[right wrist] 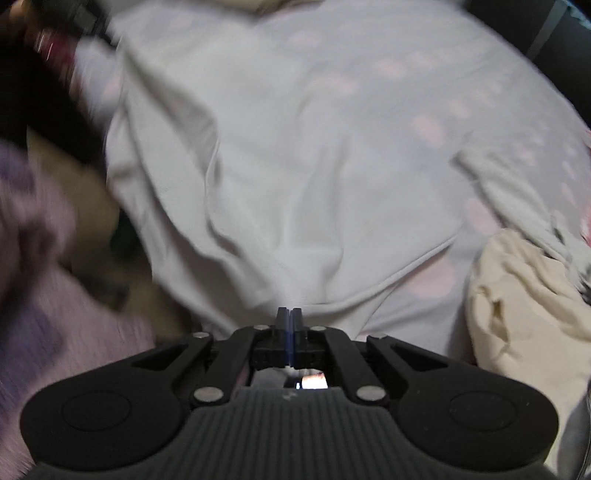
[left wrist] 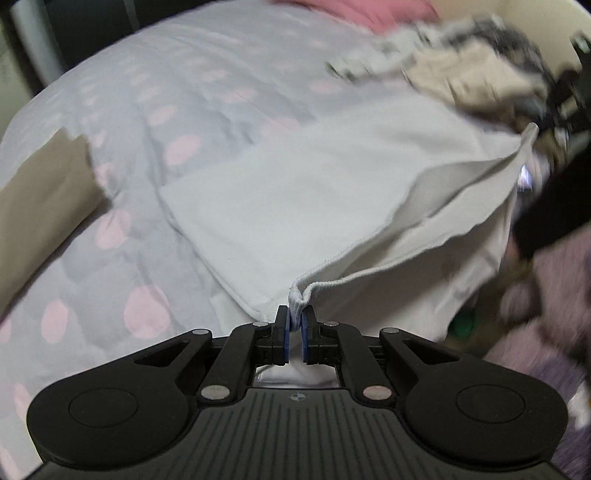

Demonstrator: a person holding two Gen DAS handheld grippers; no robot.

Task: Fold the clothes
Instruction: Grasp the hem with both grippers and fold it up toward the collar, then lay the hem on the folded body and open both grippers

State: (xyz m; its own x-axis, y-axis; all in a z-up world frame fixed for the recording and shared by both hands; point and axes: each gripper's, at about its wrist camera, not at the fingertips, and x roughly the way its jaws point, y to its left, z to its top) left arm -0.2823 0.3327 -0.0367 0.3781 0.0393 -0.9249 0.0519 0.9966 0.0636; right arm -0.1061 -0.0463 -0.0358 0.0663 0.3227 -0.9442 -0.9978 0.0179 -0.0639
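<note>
A white garment [left wrist: 295, 192] lies partly folded on the bed, its near edge lifted. My left gripper [left wrist: 294, 321] is shut on its ribbed hem corner. The lifted edge runs up and right to another corner [left wrist: 530, 133], where a dark blurred shape, probably my right gripper [left wrist: 565, 107], sits. In the right wrist view the same white garment [right wrist: 295, 166] fans out ahead. My right gripper [right wrist: 290, 317] has its blue pads pressed together, and the cloth's folds converge right at the tips. The left gripper's dark blur [right wrist: 74, 18] shows at the top left.
The bedspread [left wrist: 129, 122] is grey with pink dots. A tan folded piece [left wrist: 44, 192] lies at the left. A heap of cream and patterned clothes [left wrist: 480, 70] lies at the back right, with a cream garment [right wrist: 524, 302] beside my right gripper. Purple fuzzy fabric [right wrist: 33, 266] fills the near side.
</note>
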